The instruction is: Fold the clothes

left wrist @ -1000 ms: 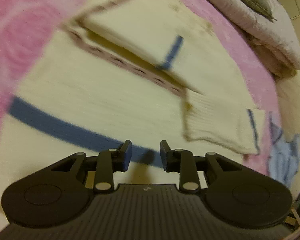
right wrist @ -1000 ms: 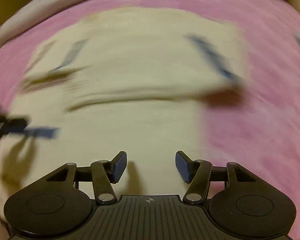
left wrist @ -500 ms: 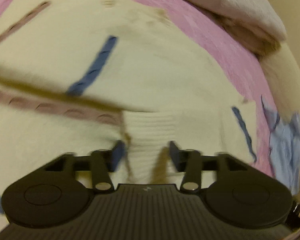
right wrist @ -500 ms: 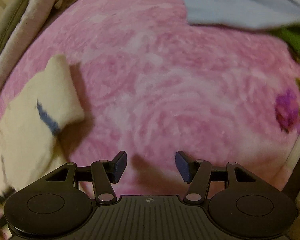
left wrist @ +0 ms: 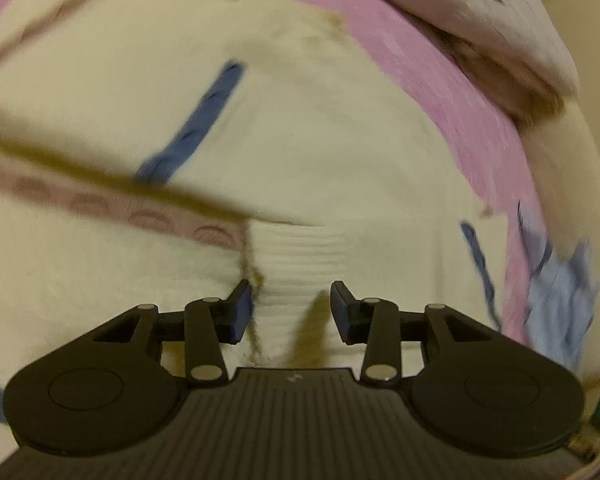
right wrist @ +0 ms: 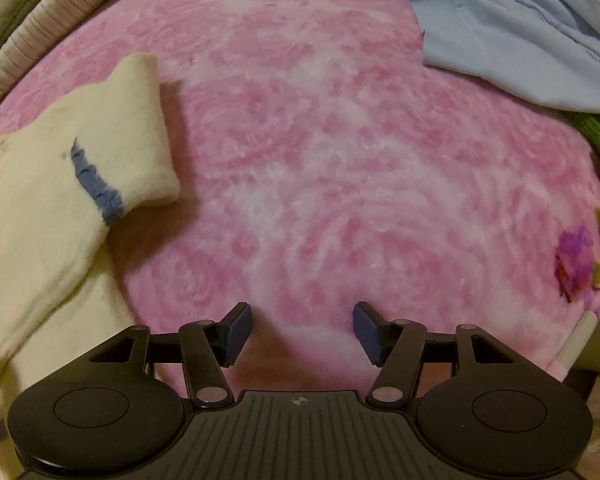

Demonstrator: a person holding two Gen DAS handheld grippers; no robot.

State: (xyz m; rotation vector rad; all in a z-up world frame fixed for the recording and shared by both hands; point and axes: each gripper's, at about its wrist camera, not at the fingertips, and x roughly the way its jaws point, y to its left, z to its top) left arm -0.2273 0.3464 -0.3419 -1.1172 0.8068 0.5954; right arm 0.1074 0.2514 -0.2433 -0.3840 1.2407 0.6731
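Note:
A cream knit sweater (left wrist: 300, 140) with blue stripes (left wrist: 196, 128) lies spread on a pink blanket (left wrist: 440, 92). Its ribbed cuff (left wrist: 296, 272) runs down between the jaws of my left gripper (left wrist: 291, 312). The jaws are closing, and a narrow gap still shows on each side of the cuff. In the right wrist view a folded sleeve of the same sweater (right wrist: 40, 200) lies at the left. My right gripper (right wrist: 302, 332) hangs over bare pink blanket (right wrist: 320, 160) beside it, jaws opening with nothing between them.
A light blue garment (right wrist: 520, 40) lies crumpled at the far right, with a green knit piece (right wrist: 596, 136) beside it. A striped quilt and pillow (right wrist: 40, 20) border the far left. The blanket's flowered edge (right wrist: 576, 264) is at the right.
The left gripper slid across the sweater from the blue hem stripe to the ribbed cuff, which now sits between its jaws. The right gripper swung off the sweater onto the pink blanket.

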